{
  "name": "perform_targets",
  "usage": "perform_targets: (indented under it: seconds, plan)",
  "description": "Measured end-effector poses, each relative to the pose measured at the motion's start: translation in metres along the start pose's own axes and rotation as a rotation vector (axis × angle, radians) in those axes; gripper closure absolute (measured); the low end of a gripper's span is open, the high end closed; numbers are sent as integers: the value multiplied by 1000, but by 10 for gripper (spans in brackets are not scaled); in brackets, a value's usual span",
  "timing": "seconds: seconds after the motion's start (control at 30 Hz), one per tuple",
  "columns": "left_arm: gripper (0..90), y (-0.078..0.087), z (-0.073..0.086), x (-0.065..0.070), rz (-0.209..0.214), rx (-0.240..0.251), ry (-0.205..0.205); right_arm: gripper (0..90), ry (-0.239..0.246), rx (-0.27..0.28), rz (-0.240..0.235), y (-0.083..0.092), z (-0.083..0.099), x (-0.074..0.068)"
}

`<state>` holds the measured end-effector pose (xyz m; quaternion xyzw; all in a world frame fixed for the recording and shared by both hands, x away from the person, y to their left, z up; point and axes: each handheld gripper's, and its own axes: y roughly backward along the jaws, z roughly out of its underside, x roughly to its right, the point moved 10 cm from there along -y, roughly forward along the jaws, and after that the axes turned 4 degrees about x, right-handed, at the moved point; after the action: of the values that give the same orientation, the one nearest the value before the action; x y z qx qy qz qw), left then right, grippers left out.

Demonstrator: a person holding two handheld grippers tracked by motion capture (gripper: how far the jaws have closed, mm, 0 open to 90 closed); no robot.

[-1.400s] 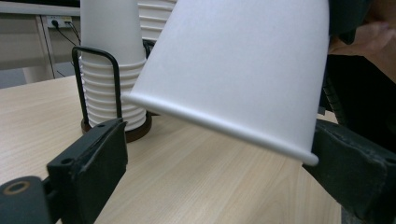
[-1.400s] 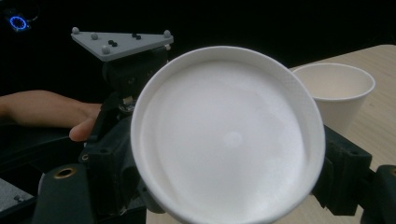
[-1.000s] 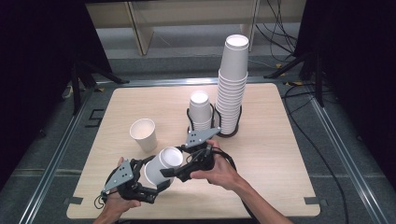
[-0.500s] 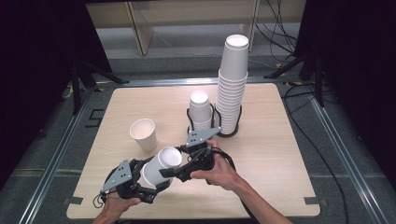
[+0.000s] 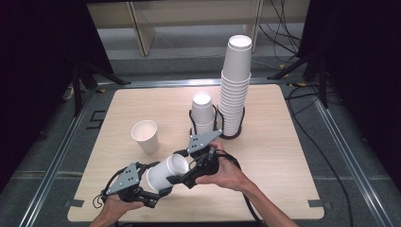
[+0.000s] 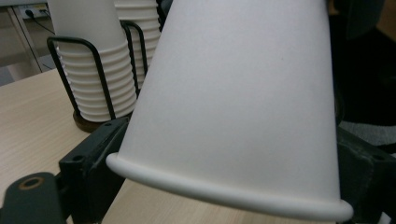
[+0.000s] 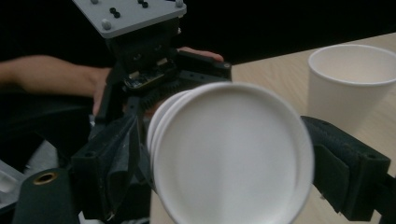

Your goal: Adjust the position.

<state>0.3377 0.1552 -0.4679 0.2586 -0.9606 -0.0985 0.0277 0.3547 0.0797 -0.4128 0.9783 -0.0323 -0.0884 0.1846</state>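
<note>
White paper cups, black jaws, pale wood table

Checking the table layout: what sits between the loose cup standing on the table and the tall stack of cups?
In the high view, the short stack in its wire holder stands between the loose cup and the tall stack.

I see the pale wooden table framed by metal rails on grey floor. At 12 o'clock stands a light wooden shelf; black curtains hang at 9 and 3, cables at 1.
</note>
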Motion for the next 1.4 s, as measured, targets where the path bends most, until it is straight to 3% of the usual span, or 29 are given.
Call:
perform_targets:
  seconds: [0.1,0.23,0.27,0.3,0.33,0.4,0.43,0.47,0.5,0.53,0.67,0.93,1.4]
  plan:
    - [113,-2,3,2,7,-25,-11,157,63,-54,32,6,0,-1]
    - [114,-4,7,5,20,-50,-32,158,113,-123,43,11,1,-4]
    - [114,-3,9,5,15,-74,-47,157,132,-152,46,12,3,-4]
    - [115,-4,10,6,18,-81,-49,157,141,-165,46,13,3,-4]
    - [115,-3,11,6,21,-91,-58,158,101,-207,44,16,7,-8]
    - [115,-4,13,6,19,-118,-76,158,119,-234,49,16,10,-8]
    - [115,-5,14,7,26,-117,-75,158,176,-251,48,15,11,-5]
    - [115,-6,14,8,21,-113,-67,159,189,-272,50,15,14,-5]
    - [115,-5,16,9,23,-138,-80,159,171,-293,53,14,17,-7]
    - [115,-5,17,9,21,-149,-87,160,203,-301,51,12,18,-5]
    - [115,-4,19,13,36,-183,-99,169,192,-351,38,7,25,-9]
    - [114,-3,20,14,40,-191,-111,182,241,-403,-15,-5,33,-10]
    - [113,-3,22,18,63,-209,-150,218,234,-449,-41,-11,46,-11]
